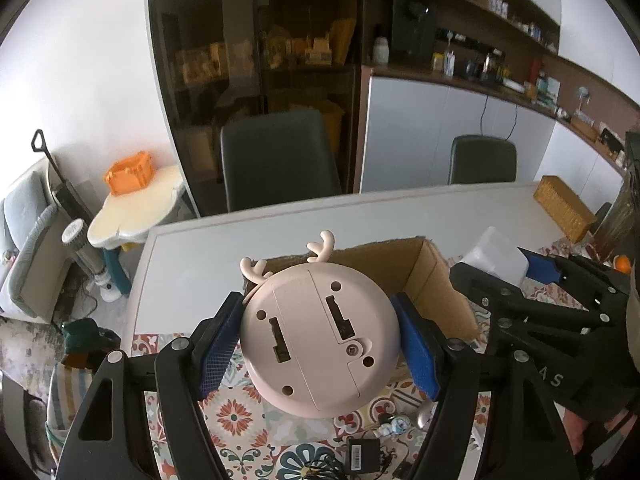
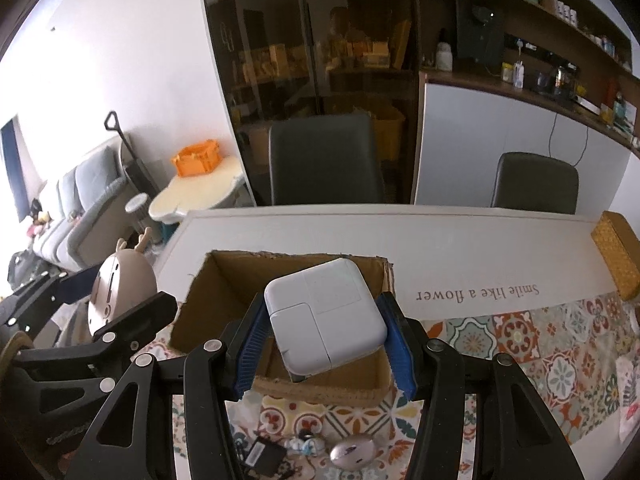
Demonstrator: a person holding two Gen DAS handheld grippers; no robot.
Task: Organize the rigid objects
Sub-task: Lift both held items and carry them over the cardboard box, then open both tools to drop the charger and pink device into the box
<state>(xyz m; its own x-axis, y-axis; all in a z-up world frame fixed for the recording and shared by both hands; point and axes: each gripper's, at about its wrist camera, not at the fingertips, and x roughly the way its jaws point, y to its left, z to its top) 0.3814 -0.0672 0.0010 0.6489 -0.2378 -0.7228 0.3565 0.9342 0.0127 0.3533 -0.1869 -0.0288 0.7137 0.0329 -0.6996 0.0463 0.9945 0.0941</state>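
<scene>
**Both hands loaded, box just ahead**

While I hold something in each gripper, the one thing that matters is where the box sits from each load.

Left wrist view: my left gripper (image 1: 320,344) is clamped on the pink clock (image 1: 320,340), blue pads pressing its round rim on either side, its back plate facing the camera and its antlers pointing away toward the box (image 1: 432,280). The box lies just beyond the clock and a little to the right, its open top partly hidden behind the clock. My right gripper shows at the right edge, beside the box's near corner.

Right wrist view: my right gripper (image 2: 324,332) is grasping the white charger (image 2: 326,316), pads against two opposite sides, with the charger tilted and one corner pointing down. Here the box (image 2: 224,292) sits directly under and ahead of the charger, its cavity open below, so this hand is the nearer of the two to a drop. The clock (image 2: 120,292) in my left gripper (image 2: 76,300) hangs off the box's left side, outside its wall.

On the patterned cloth (image 2: 540,344) near me lie a mouse (image 2: 352,453) and a black adapter (image 2: 264,456), not yet put away.

I judge the charger should go in first; the clock needs to shift rightward over the rim.
</scene>
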